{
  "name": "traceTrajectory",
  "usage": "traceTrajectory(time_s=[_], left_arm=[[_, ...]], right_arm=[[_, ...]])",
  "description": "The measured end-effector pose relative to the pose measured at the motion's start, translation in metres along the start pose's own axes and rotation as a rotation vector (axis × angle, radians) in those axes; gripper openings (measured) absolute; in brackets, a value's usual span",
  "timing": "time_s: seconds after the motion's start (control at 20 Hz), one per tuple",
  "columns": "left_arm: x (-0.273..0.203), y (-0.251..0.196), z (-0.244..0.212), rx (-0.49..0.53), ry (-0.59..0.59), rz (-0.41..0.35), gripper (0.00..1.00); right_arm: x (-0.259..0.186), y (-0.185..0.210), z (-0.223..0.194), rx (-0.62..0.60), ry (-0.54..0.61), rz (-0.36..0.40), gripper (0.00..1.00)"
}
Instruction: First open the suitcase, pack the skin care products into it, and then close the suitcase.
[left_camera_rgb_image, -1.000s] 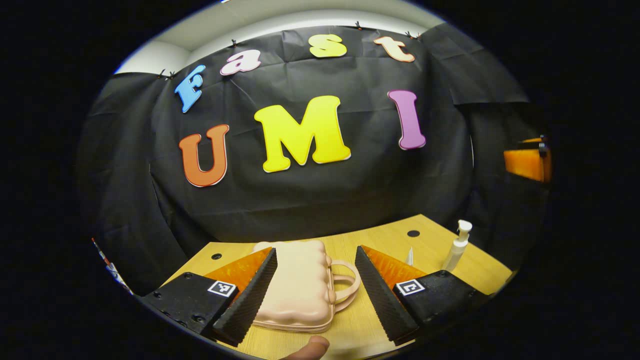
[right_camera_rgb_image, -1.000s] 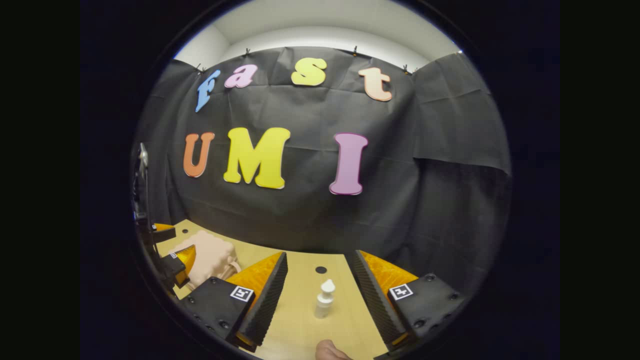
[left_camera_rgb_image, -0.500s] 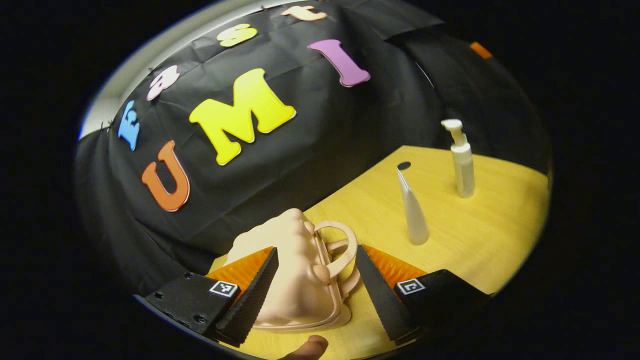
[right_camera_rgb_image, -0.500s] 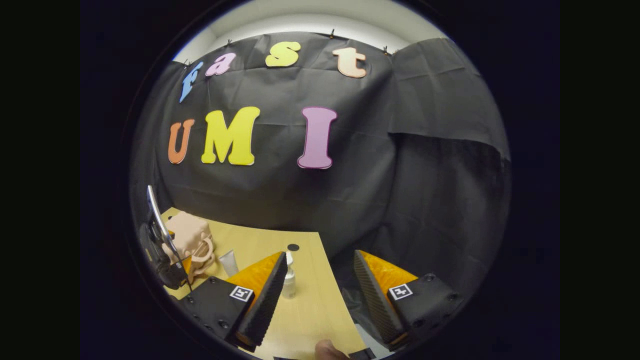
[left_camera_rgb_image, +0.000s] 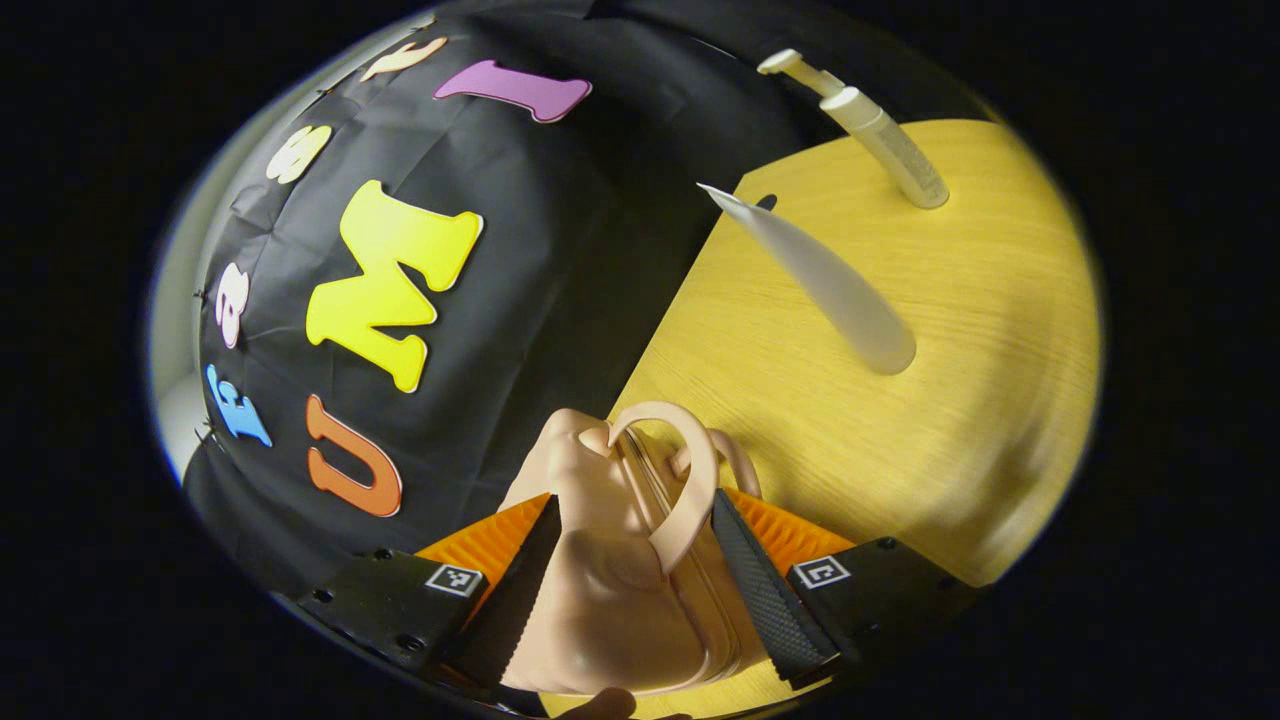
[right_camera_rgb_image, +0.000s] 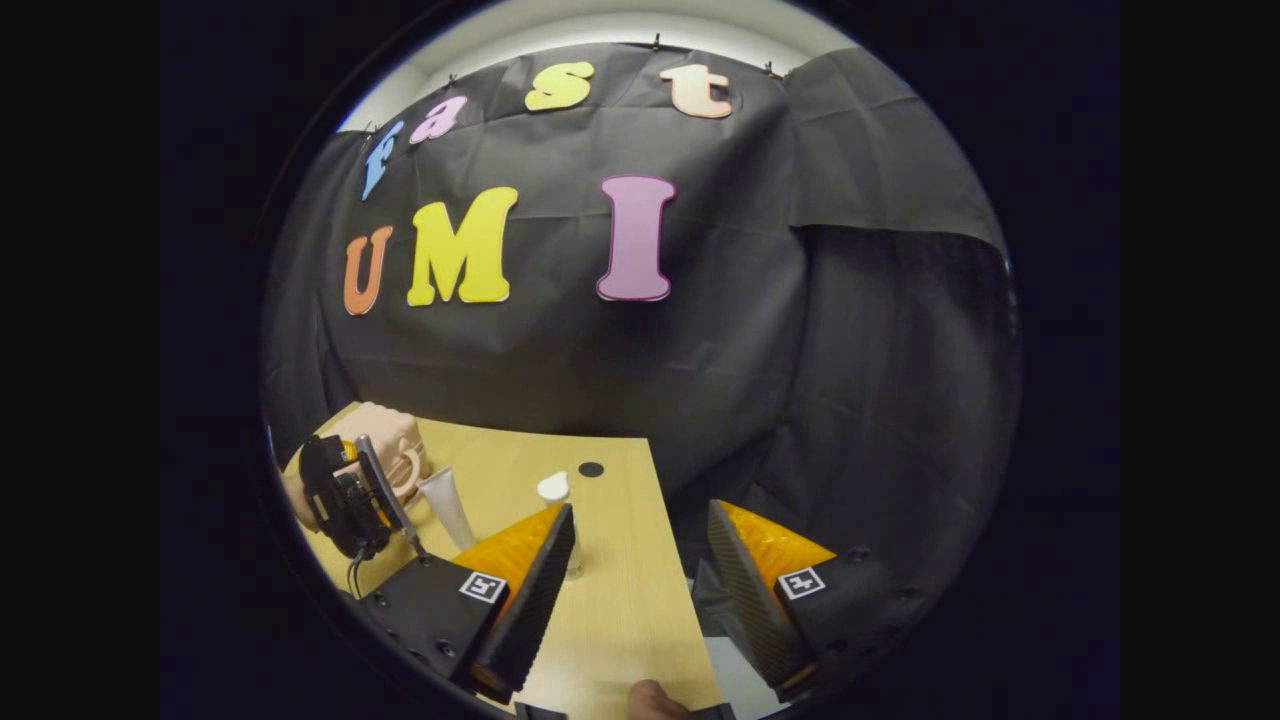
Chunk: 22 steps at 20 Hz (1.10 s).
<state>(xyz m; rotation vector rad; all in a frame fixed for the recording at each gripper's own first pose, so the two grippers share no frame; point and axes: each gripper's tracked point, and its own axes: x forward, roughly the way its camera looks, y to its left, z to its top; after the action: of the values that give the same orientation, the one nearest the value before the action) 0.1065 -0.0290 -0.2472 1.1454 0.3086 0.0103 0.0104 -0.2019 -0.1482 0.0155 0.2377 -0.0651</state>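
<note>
A peach-pink suitcase (left_camera_rgb_image: 610, 600) lies shut on the wooden table (left_camera_rgb_image: 950, 400), its looped handle (left_camera_rgb_image: 690, 480) toward the middle. My left gripper (left_camera_rgb_image: 633, 503) is open and tilted, with one finger on each side of the suitcase near the handle. A white tube (left_camera_rgb_image: 830, 285) stands on its cap beyond it, and a white pump bottle (left_camera_rgb_image: 880, 140) stands farther off. In the right gripper view, my right gripper (right_camera_rgb_image: 640, 512) hangs open and holds nothing above the table's right edge. The pump bottle (right_camera_rgb_image: 552, 487) peeks from behind one of its fingers. The tube (right_camera_rgb_image: 447, 505), suitcase (right_camera_rgb_image: 385, 435) and left gripper (right_camera_rgb_image: 345, 495) sit at far left.
The table (right_camera_rgb_image: 620, 600) ends just right of the pump bottle, with dark cloth dropping below it. A round cable hole (right_camera_rgb_image: 591, 469) sits near the table's back edge. Bare wood lies between the tube and the near edge.
My left gripper rolled over and pushed forward, so the suitcase now sits between its fingers. The right gripper shifted slightly, and the pump bottle slid behind its finger.
</note>
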Motion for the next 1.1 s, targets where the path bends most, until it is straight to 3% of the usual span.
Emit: traceTrajectory(time_s=[0.15,0.4,0.6,0.65,0.75,0.9,1.1], left_arm=[[0.006,0.002,0.011,0.08,-0.009,0.029,0.87],[0.028,0.0,-0.008,0.18,0.089,0.006,0.7],[0.028,0.0,-0.01,0.239,0.115,-0.042,0.41],[0.029,0.001,-0.012,0.245,0.125,-0.062,0.29],[0.031,0.002,-0.016,0.233,0.133,-0.1,0.14],[0.025,0.007,-0.011,0.195,0.117,-0.133,0.11],[0.019,0.037,-0.011,0.056,0.1,-0.161,0.04]], right_arm=[[0.006,-0.006,-0.002,0.01,-0.004,0.027,0.8],[0.005,-0.003,-0.008,0.014,0.007,0.032,0.78],[-0.012,0.011,-0.005,0.02,-0.001,0.008,0.78],[-0.016,0.016,-0.005,0.018,-0.004,0.002,0.8],[-0.022,0.027,-0.004,0.009,-0.006,-0.008,0.8],[-0.032,0.048,0.004,0.005,-0.027,-0.012,0.78],[-0.039,0.077,0.013,-0.011,-0.039,-0.019,0.8]])
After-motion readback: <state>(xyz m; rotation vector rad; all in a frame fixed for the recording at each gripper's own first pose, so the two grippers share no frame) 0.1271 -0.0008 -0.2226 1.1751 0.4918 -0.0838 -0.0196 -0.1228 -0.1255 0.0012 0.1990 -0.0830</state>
